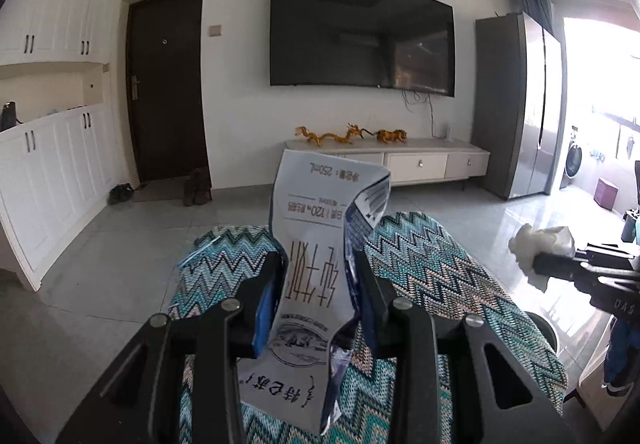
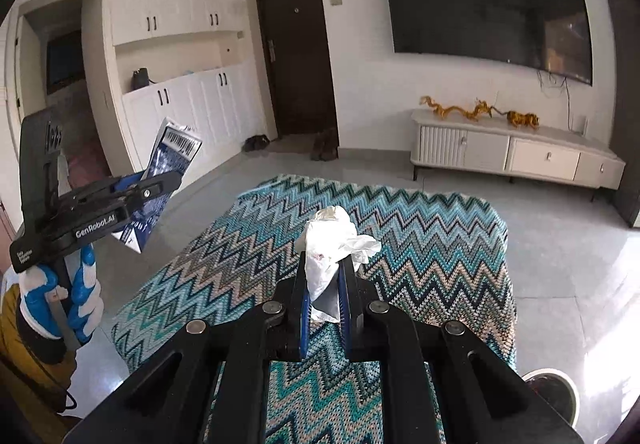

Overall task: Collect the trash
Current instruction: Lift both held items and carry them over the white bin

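My left gripper (image 1: 316, 264) is shut on a crushed blue and white milk carton (image 1: 316, 244) and holds it in the air above a zigzag-patterned table (image 1: 440, 276). The carton also shows in the right wrist view (image 2: 168, 160), held by the left gripper (image 2: 160, 184) at the left. My right gripper (image 2: 324, 264) is shut on a crumpled white tissue (image 2: 332, 240) above the same table (image 2: 420, 244). The tissue also shows at the right edge of the left wrist view (image 1: 540, 244), held by the right gripper (image 1: 544, 264).
A TV cabinet (image 1: 416, 160) with golden figures stands by the far wall under a wall TV (image 1: 360, 36). A grey fridge (image 1: 520, 104) is at the right. White cupboards (image 1: 52, 172) line the left wall. A round white-rimmed object (image 2: 556, 392) sits on the floor at lower right.
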{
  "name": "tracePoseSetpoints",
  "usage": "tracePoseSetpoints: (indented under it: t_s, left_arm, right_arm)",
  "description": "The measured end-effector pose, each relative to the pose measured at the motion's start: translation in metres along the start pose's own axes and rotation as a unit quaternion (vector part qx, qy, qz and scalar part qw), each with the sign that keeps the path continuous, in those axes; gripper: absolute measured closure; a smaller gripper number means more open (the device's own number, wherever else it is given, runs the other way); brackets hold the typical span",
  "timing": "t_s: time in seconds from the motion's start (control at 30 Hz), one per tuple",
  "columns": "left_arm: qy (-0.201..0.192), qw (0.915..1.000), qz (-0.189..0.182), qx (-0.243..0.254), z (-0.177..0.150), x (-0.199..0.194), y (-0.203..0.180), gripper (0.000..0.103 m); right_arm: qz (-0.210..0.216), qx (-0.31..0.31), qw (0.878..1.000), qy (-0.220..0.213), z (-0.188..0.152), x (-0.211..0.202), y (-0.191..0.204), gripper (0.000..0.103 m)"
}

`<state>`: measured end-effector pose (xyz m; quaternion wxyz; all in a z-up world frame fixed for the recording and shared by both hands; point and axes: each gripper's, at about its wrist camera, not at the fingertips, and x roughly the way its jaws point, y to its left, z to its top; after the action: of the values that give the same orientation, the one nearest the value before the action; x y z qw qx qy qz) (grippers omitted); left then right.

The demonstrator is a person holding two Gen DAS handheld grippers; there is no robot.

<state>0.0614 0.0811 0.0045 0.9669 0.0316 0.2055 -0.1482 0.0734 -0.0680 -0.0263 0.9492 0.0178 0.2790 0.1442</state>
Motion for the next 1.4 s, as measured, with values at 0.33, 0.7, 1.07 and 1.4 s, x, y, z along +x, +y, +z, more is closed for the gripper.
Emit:
tracePoseSetpoints:
  t_s: [0.33,0.7,1.07,1.4]
  left_arm:
    - [-0.030,0.9993,0.014,0.018,0.000,-0.045,-0.023,0.069]
    - [-0.027,0.9982,0.007,0.054,0.010,-0.039,-0.073,0.069]
    - [0.013,0.9932,-0.025,0.113,0.019,0.009,-0.146,0.069]
    - [0.105,0.9680,-0.137,0.183,0.009,0.086,-0.280,0.069]
  right_arm:
    - [-0.001,-0.001,0.999,-0.040,-0.007,-0.051,0.001,0.091]
    - [-0.046,0.029,0.996,-0.075,-0.026,-0.093,-0.047,0.091]
    - [-0.111,0.087,0.986,-0.084,-0.066,-0.115,-0.130,0.091]
    - [-0.149,0.185,0.970,-0.048,-0.139,-0.109,-0.227,0.091]
